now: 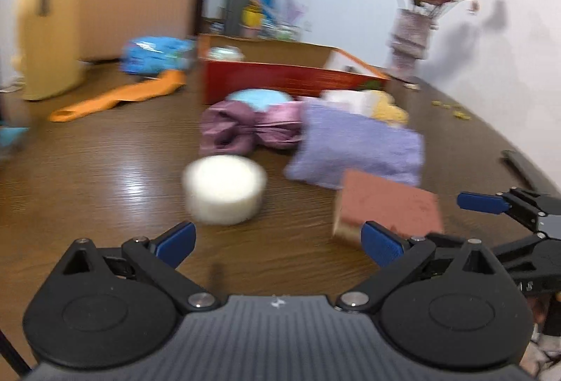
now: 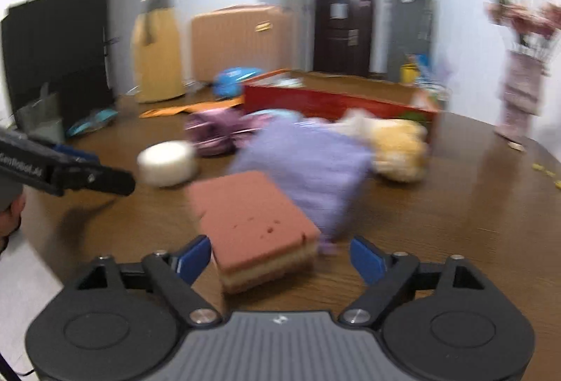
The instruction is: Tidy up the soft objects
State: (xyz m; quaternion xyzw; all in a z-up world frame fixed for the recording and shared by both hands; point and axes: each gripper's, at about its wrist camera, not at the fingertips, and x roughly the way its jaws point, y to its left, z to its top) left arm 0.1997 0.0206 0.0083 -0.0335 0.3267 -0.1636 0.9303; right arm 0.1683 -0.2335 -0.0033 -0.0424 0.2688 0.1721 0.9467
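My left gripper is open above the wooden table, with a white round sponge just beyond its left finger. A pink layered sponge block lies between the open jaws of my right gripper; the right pad stands clear of it. Behind the block lie a folded purple towel, a yellow plush, a pink fabric bow and a light blue round pad. A red open box stands behind them. One right-gripper finger shows beside the block.
A vase of pink flowers stands at the table's far right. A flat black object lies near the right edge. Beyond the table are a tan suitcase, a yellow bag, an orange strip and a blue packet.
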